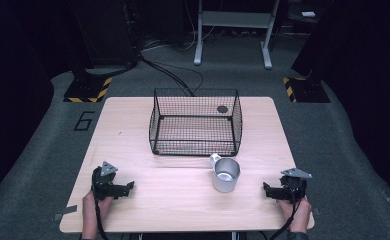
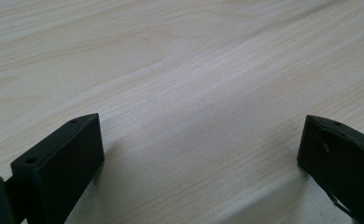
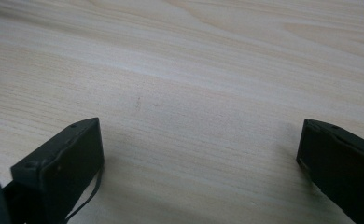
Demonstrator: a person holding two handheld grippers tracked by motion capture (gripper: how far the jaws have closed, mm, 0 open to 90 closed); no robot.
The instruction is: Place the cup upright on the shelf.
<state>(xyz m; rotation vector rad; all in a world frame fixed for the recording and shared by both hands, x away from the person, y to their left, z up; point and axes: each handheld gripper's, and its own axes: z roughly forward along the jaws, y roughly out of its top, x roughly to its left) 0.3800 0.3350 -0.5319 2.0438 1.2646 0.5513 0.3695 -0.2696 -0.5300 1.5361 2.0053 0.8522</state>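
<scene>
Pale wood desk [image 1: 133, 130] on grey carpet, dark room. A wire basket [image 1: 195, 122] sits far centre; a metal cup [image 1: 225, 175] stands just near of it — both look empty. Left tool [image 1: 125, 188] and right tool [image 1: 268, 190] rest at the near corners, jaws apart.

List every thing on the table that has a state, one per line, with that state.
Wire basket: upright, open top, nothing inside but a small dark disc seen at its back wall.
Metal cup: upright, empty, handle toward the basket, standing apart from it.
Left claw: open, holding nothing, low over bare table.
Right claw: open, holding nothing, low over bare table.
</scene>
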